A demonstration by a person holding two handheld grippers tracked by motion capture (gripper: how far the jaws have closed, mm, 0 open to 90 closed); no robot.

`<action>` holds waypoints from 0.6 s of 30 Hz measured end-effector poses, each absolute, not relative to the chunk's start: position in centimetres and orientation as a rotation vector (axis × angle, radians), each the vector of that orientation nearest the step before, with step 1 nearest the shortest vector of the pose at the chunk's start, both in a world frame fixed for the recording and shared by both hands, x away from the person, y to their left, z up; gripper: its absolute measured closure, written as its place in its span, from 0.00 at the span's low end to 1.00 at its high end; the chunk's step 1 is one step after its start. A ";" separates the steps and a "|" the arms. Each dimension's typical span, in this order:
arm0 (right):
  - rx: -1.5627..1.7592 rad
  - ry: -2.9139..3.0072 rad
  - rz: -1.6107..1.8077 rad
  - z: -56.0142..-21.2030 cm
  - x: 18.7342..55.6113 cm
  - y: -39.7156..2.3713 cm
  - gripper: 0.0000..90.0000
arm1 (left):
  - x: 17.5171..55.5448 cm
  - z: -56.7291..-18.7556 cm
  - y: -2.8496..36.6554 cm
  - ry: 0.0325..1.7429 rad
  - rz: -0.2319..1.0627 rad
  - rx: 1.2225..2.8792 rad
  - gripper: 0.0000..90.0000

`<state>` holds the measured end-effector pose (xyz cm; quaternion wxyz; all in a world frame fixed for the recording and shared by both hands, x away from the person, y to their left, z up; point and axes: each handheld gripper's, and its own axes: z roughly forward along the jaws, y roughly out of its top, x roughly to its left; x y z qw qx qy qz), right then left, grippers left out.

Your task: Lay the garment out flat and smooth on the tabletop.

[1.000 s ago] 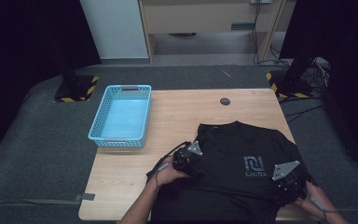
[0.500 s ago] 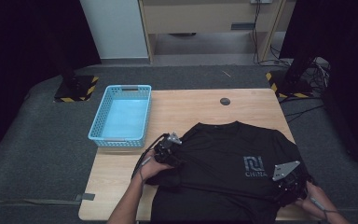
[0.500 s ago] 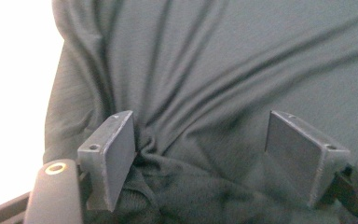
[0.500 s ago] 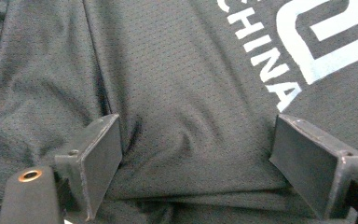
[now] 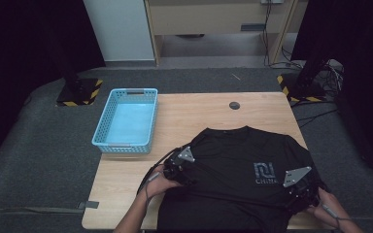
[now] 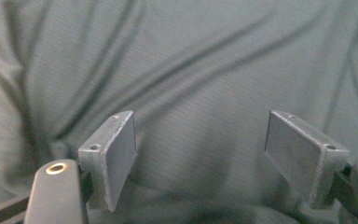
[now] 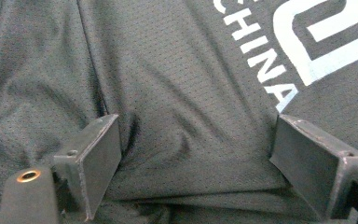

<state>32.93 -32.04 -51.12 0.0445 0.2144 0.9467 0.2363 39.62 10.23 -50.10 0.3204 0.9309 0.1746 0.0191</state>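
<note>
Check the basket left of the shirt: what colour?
Light blue basket, with a perforated lattice wall; it shows best in the high view.

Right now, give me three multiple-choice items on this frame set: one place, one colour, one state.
1. Where does the basket sit relative to the T-shirt?
A. on top of it
B. on the table to its left, apart from it
C. on the floor

2. What colour is the basket?
A. light blue
B. red
C. black

3. How do the left gripper jaws stand?
A. clamped on the basket rim
B. shut with nothing between
C. apart over the shirt cloth

Key: 1 B, the high view shows bare wood between basket and shirt. 2 A, its mesh walls are light blue. 3 C, the left gripper view shows both pads wide apart with dark fabric in between; the jaws have just been opening.
</note>
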 end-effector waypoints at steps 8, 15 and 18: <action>0.758 2.857 0.772 -51.1 33.4 -30.5 0.20 | 38.2 -51.0 12.2 0.473 0.065 2.485 0.27; 0.714 2.829 0.792 -51.4 33.4 -30.1 0.20 | 38.7 -51.1 14.7 0.464 0.085 2.512 0.26; 0.699 2.832 0.803 -51.4 33.4 -30.7 0.20 | 39.1 -51.1 16.1 0.477 0.087 2.501 0.26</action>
